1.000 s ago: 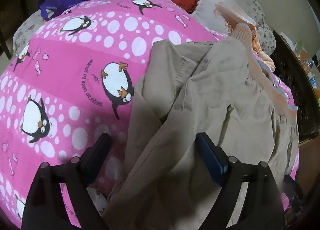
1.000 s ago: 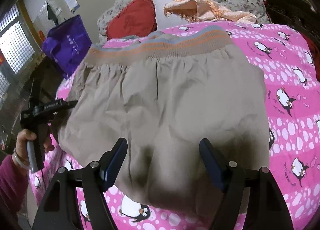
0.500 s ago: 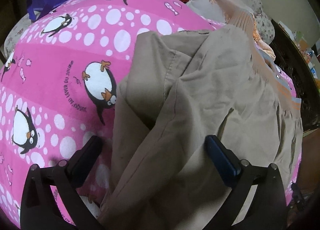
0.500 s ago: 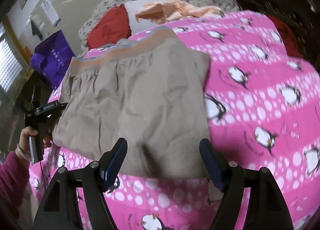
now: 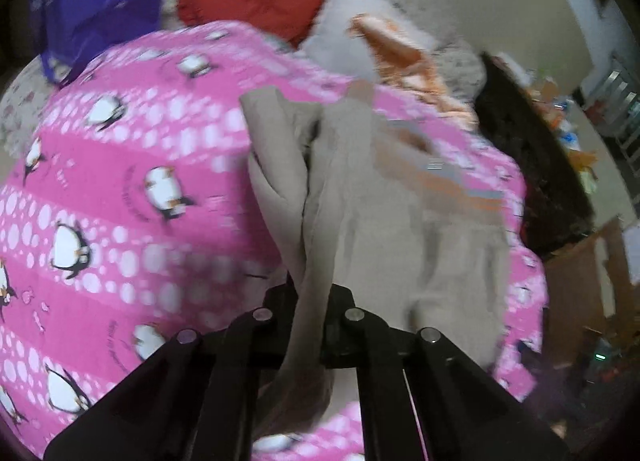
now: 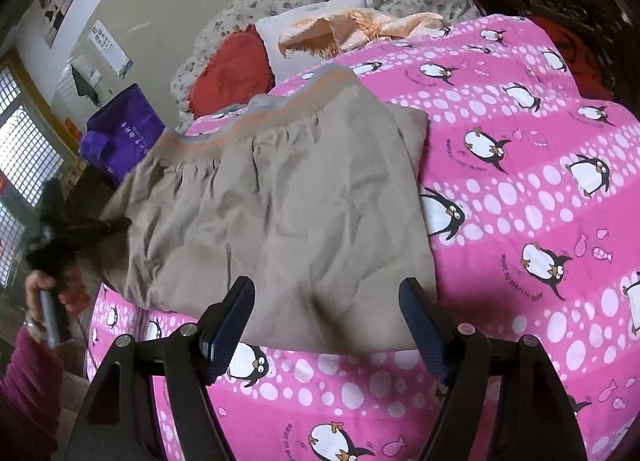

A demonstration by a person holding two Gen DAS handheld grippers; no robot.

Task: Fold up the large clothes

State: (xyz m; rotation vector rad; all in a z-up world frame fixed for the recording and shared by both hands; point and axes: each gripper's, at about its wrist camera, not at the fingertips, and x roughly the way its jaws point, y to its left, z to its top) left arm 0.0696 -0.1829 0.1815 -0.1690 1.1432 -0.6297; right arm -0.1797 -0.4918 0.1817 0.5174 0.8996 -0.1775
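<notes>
At the bottom centre of the left wrist view, the left hand-held gripper is clenching a fold of the beige trousers (blurred), lying on the pink penguin blanket; the right hand-held gripper is hovering released over the trousers' lower edge.

Motion-blurred left view, sharper right view, dim fisheye-warped edges

Motion blur is smearing the whole left wrist view: the penguin bedspread and the beige garment are losing their detail. The left hand-held gripper is closing on a beige fold that is hiding its pads. In the right wrist view, the person's hand is blurring at the frame edge, and the purple bag's lettering is too small to read.
</notes>
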